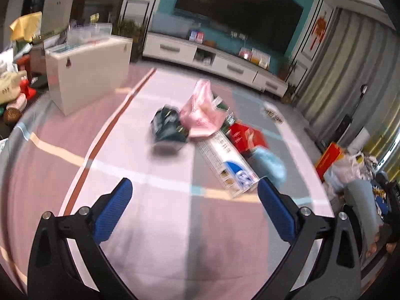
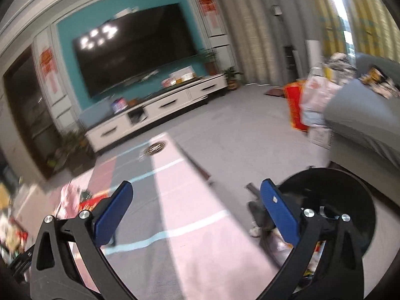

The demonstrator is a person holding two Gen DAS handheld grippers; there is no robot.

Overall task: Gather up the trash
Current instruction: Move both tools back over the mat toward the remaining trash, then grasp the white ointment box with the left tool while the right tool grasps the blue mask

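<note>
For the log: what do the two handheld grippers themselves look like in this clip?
Both match. The left gripper and right gripper each have two matte black, curved arms with triangular cutouts and silver round bolts at the joints. The fingers carry blue, finely ribbed pads; one right pad shows a small pale diamond mark. No cables or sleeves visible.

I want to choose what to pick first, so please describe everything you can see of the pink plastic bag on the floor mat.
The pink plastic bag is thin, crumpled film, slightly translucent, with faint print too blurred to read. One part, perhaps a handle, rises upward; the rest spreads low on the mat. It lies in the middle of the trash pile, against the dark green bag on its left, and it seems to overlap the long white box. No gripper touches it.
</note>
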